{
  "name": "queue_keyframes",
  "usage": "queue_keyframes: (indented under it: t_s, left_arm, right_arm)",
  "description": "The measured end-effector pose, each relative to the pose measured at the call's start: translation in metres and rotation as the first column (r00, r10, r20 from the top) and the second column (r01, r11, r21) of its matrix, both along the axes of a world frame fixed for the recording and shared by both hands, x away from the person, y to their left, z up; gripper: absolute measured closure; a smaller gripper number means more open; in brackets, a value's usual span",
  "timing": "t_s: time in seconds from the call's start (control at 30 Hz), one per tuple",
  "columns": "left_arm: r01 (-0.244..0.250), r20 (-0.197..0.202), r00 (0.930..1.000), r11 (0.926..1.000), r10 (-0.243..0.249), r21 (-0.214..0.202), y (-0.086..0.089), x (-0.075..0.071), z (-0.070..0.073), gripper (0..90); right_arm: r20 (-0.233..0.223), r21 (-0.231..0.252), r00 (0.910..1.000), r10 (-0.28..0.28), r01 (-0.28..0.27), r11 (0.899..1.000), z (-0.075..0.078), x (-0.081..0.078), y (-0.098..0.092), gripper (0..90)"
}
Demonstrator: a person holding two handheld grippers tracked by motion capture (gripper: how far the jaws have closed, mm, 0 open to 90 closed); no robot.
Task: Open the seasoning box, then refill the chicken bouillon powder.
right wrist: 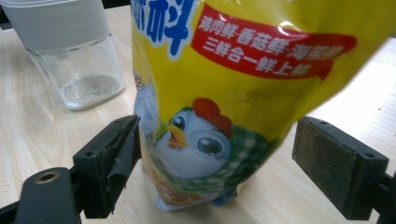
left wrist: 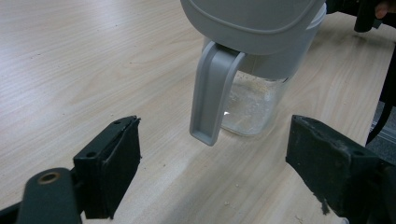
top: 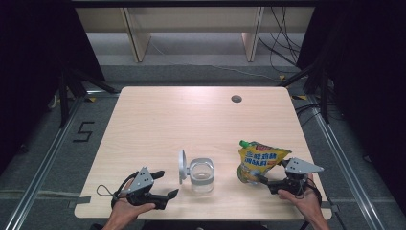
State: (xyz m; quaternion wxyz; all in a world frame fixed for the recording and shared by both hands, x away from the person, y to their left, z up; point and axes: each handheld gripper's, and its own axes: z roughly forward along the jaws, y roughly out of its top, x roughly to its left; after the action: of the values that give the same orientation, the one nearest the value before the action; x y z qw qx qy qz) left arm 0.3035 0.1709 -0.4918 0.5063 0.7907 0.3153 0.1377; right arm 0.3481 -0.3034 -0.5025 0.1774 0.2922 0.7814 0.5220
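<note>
While the left hand-held gripper [top: 162,186] is held low at the near left, jaws spread toward the clear jar [top: 201,175], the right hand-held gripper [top: 266,180] is spread around the upright yellow pouch [top: 258,161] on the surface [top: 158,120].

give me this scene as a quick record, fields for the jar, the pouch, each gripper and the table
jar: clear jar, near table's front edge, grey lid hinged open, standing up at its left
pouch: yellow pouch, upright, green cap, right of jar
left gripper: left gripper, open, beside jar, apart from it
right gripper: right gripper, jaws open around pouch's lower part
table: light wood table, round hole near far edge
</note>
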Motion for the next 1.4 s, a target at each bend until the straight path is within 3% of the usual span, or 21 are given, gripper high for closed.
queue_keyframes:
  t_s: [0.03,0.1,0.13,0.2,0.3,0.33,0.4,0.43,0.47,0.57,0.6,0.67,0.73,0.9,0.97,1.0,1.07,1.23,1.27,1.3,1.4]
  left_arm:
    - [0.004,0.005,1.0000,1.0000,-0.004,0.005,0.000,0.000,0.000,17.0]
    - [0.002,0.005,1.0000,1.0000,-0.002,0.003,0.001,0.000,0.000,17.0]
    - [0.003,0.005,1.0000,1.0000,-0.003,0.002,0.001,0.001,0.000,16.9]
    - [0.004,0.005,1.0000,1.0000,-0.004,-0.005,0.001,0.000,0.000,16.9]
    - [0.018,0.022,0.9996,0.9998,-0.018,0.011,0.001,0.002,0.001,17.0]
    - [0.000,0.002,1.0000,1.0000,0.000,-0.002,0.000,0.000,0.000,16.9]
    - [0.025,0.028,0.9993,0.9995,-0.026,0.019,0.002,0.001,0.002,17.0]
    - [0.027,0.028,0.9992,0.9996,-0.027,0.011,0.001,0.001,0.002,16.9]
    - [0.026,0.028,0.9993,0.9996,-0.026,0.010,0.001,0.001,0.002,17.0]
    - [0.026,0.028,0.9993,0.9995,-0.027,0.015,0.002,0.002,0.002,17.0]
    - [0.015,0.014,0.9998,0.9999,-0.015,0.005,0.001,0.001,0.001,17.0]
    - [0.008,0.009,0.9999,1.0000,-0.008,0.005,0.000,0.000,0.001,17.0]
    - [0.020,0.017,0.9997,0.9998,-0.020,0.008,0.001,0.001,0.001,17.0]
    - [0.028,0.024,0.9993,0.9992,-0.029,0.027,0.000,0.002,0.001,17.0]
    - [0.029,0.022,0.9993,0.9992,-0.029,0.027,0.000,0.001,0.001,17.0]
    - [0.030,0.022,0.9993,0.9991,-0.030,0.029,0.000,0.001,0.001,17.0]
    - [0.012,0.000,0.9999,0.9999,-0.012,0.012,-0.001,0.000,0.000,16.9]
    - [0.012,0.003,0.9999,0.9998,-0.012,0.012,-0.001,0.000,0.000,17.0]
    - [0.019,-0.002,0.9998,0.9997,-0.018,0.015,-0.001,0.000,-0.001,17.0]
    - [0.018,0.001,0.9998,0.9995,-0.018,0.025,-0.001,0.000,-0.001,17.0]
    - [0.011,-0.003,0.9999,0.9998,-0.010,0.015,-0.002,0.000,-0.002,17.0]
  right_arm:
    - [0.015,-0.003,0.9998,0.011,-0.011,1.000,0.000,0.001,0.000,16.3]
    - [-0.028,0.001,0.9996,0.002,-0.002,1.000,0.000,-0.001,0.002,16.3]
    - [0.023,-0.014,0.9996,0.013,-0.012,1.000,-0.001,0.003,0.001,16.3]
    - [-0.009,0.003,0.9998,0.016,-0.016,1.000,-0.002,0.003,0.002,16.2]
    - [0.016,0.010,0.9995,0.025,-0.026,1.000,-0.002,0.005,0.002,16.1]
    - [0.008,0.018,0.9998,0.020,-0.020,1.000,-0.002,0.004,0.003,16.1]
    - [0.003,0.011,0.9998,0.022,-0.022,1.000,-0.003,0.005,0.002,16.0]
    - [-0.020,0.031,0.9993,0.030,-0.030,0.999,-0.003,0.004,0.004,16.0]
    - [-0.001,0.028,0.9996,0.029,-0.029,0.999,-0.004,0.005,0.004,16.0]
    - [-0.006,0.012,0.9995,0.030,-0.030,0.999,-0.004,0.006,0.004,15.9]
    - [0.031,0.013,0.9990,0.033,-0.033,0.999,-0.005,0.008,0.004,15.9]
    - [0.036,0.019,0.9986,0.038,-0.039,0.999,-0.005,0.009,0.003,16.0]
    - [0.005,0.045,0.9988,0.048,-0.048,0.998,-0.005,0.008,0.005,17.2]
    - [0.000,0.035,0.9981,0.061,-0.061,0.998,-0.007,0.011,0.008,18.2]
    - [0.018,0.023,0.9987,0.047,-0.047,0.999,-0.007,0.012,0.009,18.1]
    - [-0.025,0.049,0.9993,0.027,-0.025,0.998,-0.007,0.009,0.012,18.6]
    - [-0.052,0.045,0.9986,-0.002,0.005,0.999,-0.005,0.006,0.013,19.0]
    - [-0.055,0.027,0.9966,-0.062,0.064,0.998,-0.002,0.000,0.019,21.9]
    - [-0.068,0.019,0.9924,-0.103,0.104,0.994,0.000,-0.003,0.020,23.4]
    - [-0.093,0.040,0.9873,-0.129,0.133,0.990,0.001,-0.006,0.022,23.6]
    - [-0.086,0.022,0.9770,-0.195,0.197,0.980,0.002,-0.011,0.031,24.1]
